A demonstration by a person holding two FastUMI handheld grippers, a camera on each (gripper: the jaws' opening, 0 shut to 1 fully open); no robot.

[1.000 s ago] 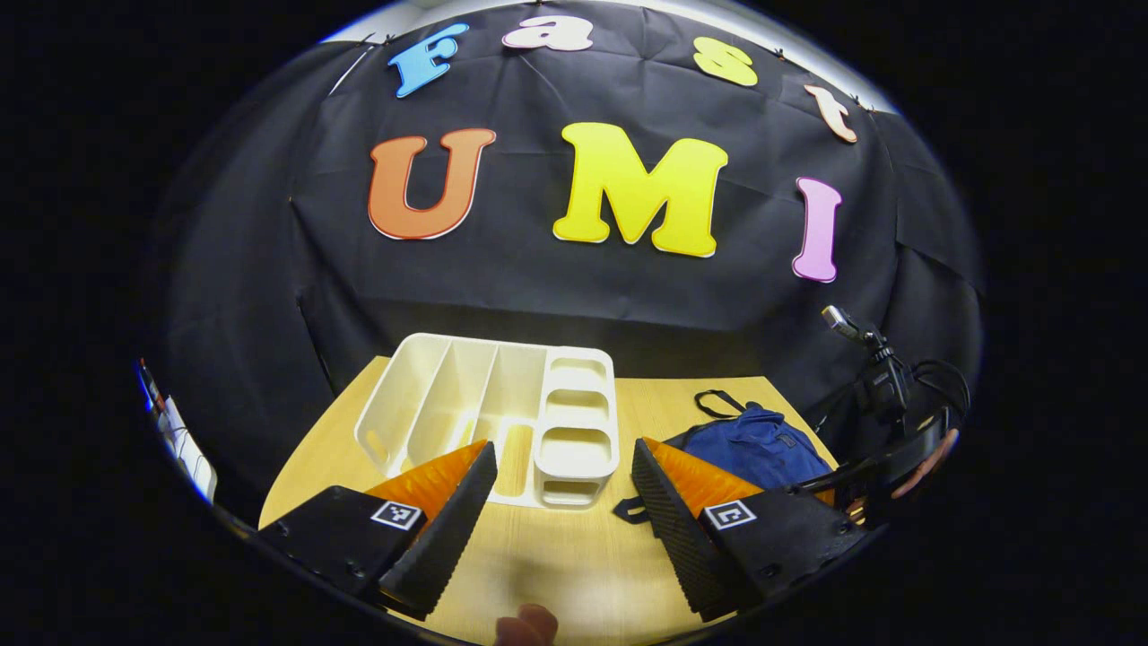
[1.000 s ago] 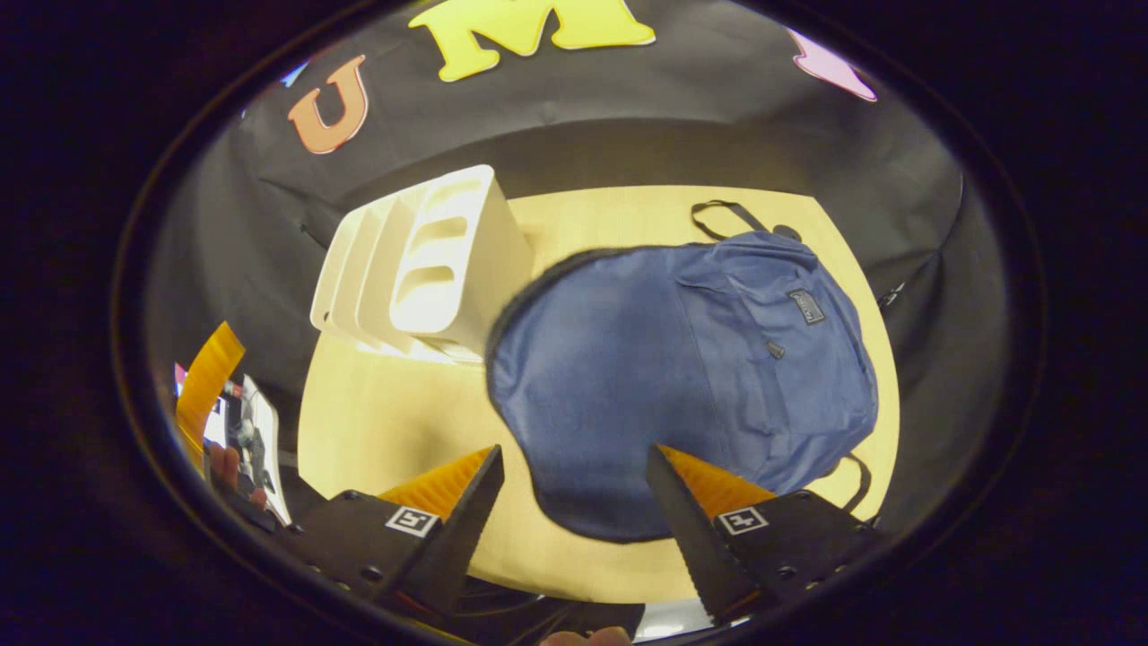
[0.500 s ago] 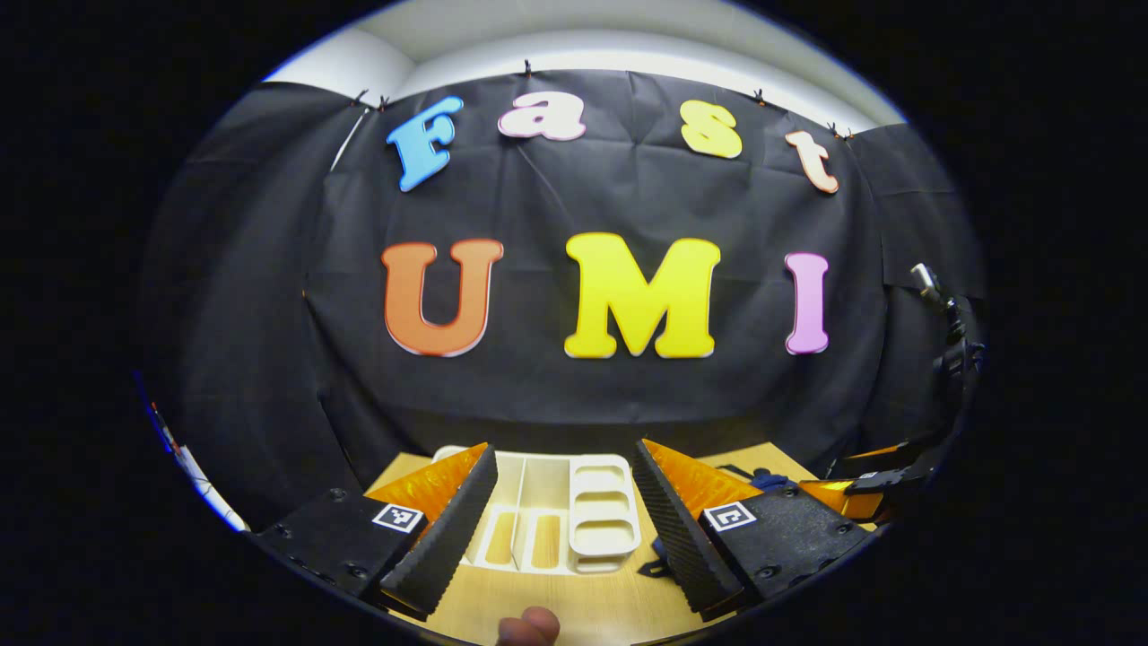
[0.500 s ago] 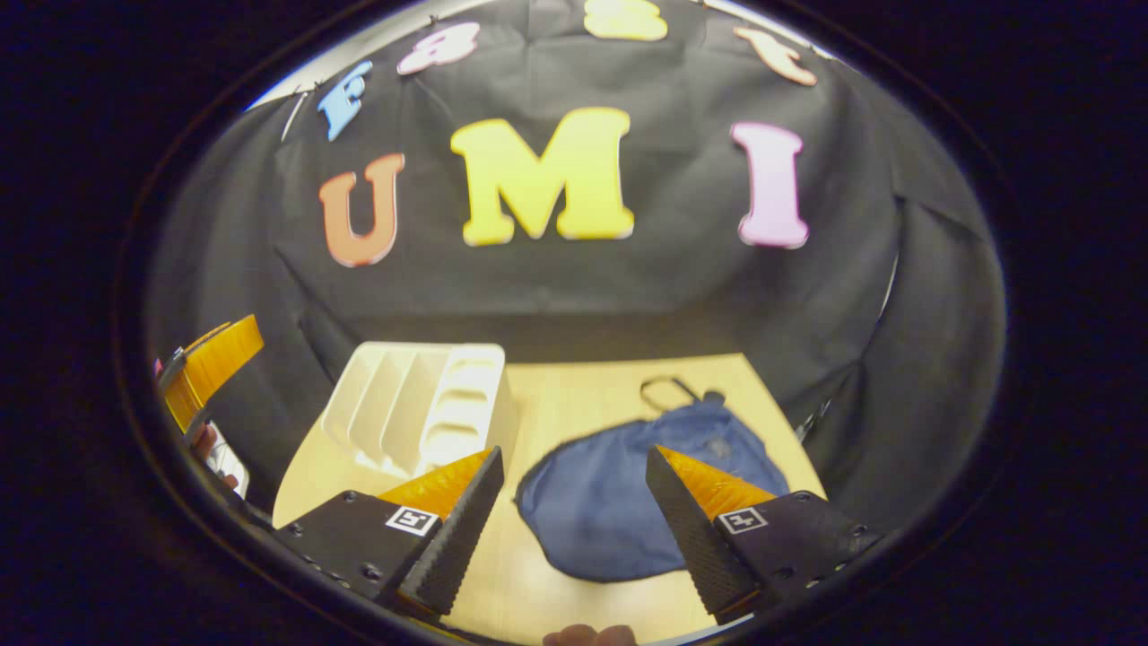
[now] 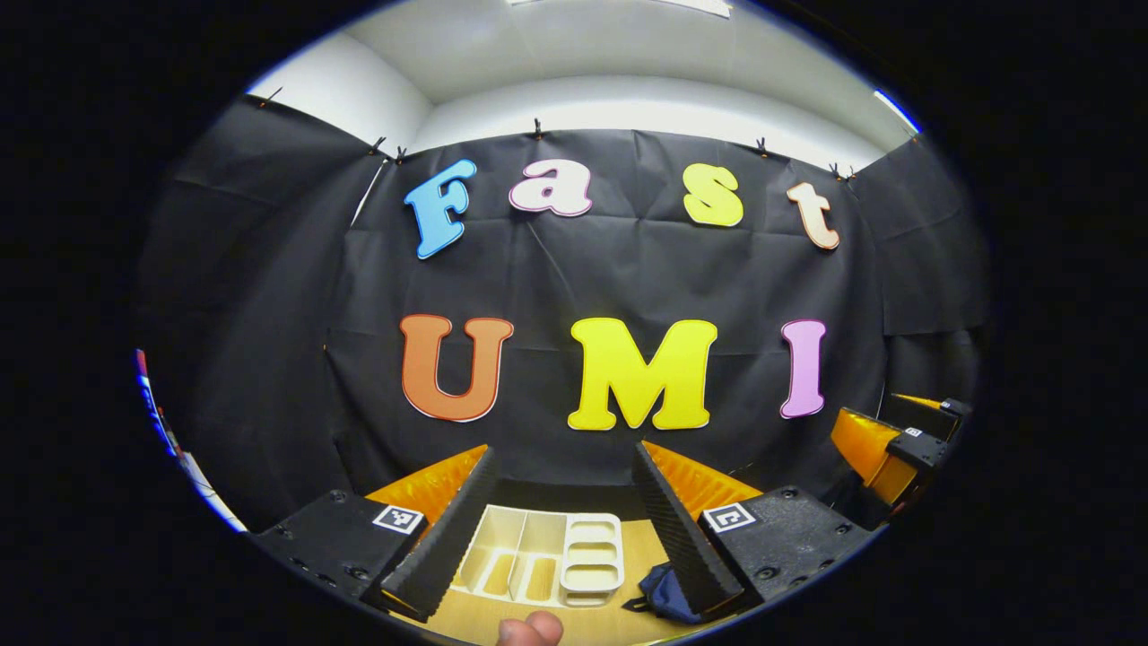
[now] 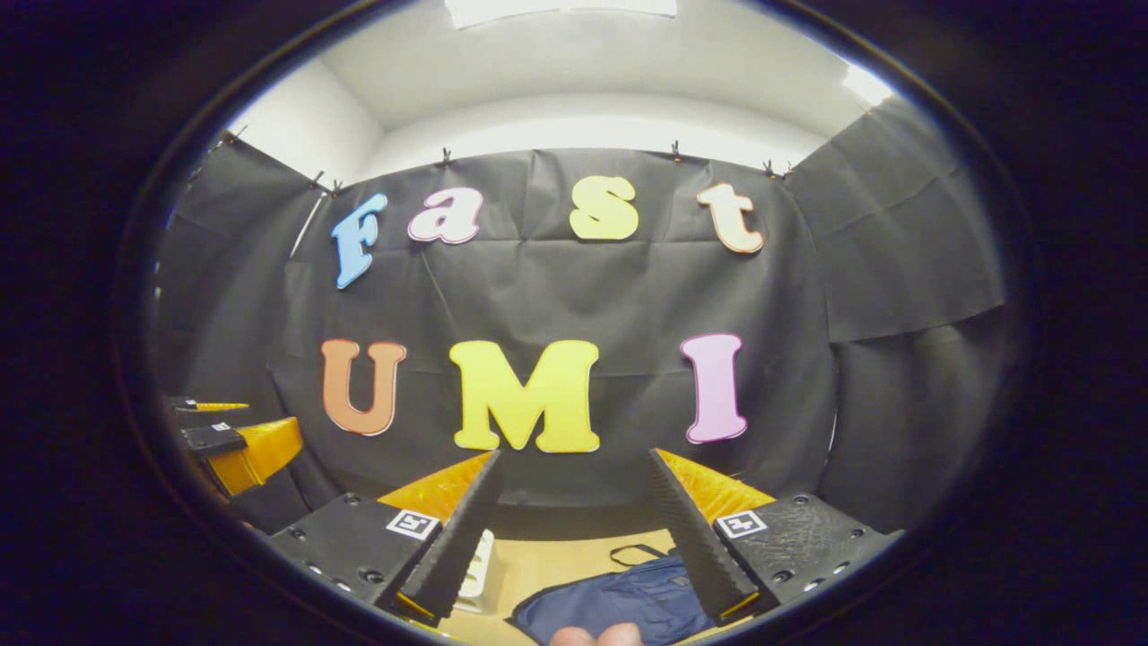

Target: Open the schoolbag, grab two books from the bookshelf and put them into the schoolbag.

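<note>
1. Left gripper view: the left claw (image 5: 563,507) is open and empty, its ribbed black fingers (image 5: 444,538) spread wide and aimed level at the booth wall.
2. Below and ahead of it, between the fingertips, the white bookshelf (image 5: 547,565) lies on the pale wood tabletop (image 5: 475,619). It is smooth moulded plastic, with long slots on the claw's left and rounded cut-outs on its right. The slots look empty; bare wood shows through them.
3. Just to the lower right of the claw, beside its right finger, a corner of the blue bag (image 5: 668,599) pokes out, soft cloth with a dark strap.
4. Far to the right, at about the same height, the right claw (image 5: 883,440) shows its orange sides.
5. Right gripper view: the right claw (image 6: 574,520) is open too, holding nothing and pointing at the wall.
6. The bag (image 6: 619,597) lies directly below and ahead of it, between the fingers, flat and limp, its loop handle at the far end. I cannot tell whether its zip is open.
7. A sliver of the bookshelf (image 6: 482,561) sits by the left finger.
8. The left claw (image 6: 238,444) is far to the left.
9. Judgement: the right claw is nearer the bag and the left nearer the shelf; either must tip down to reach.
</note>
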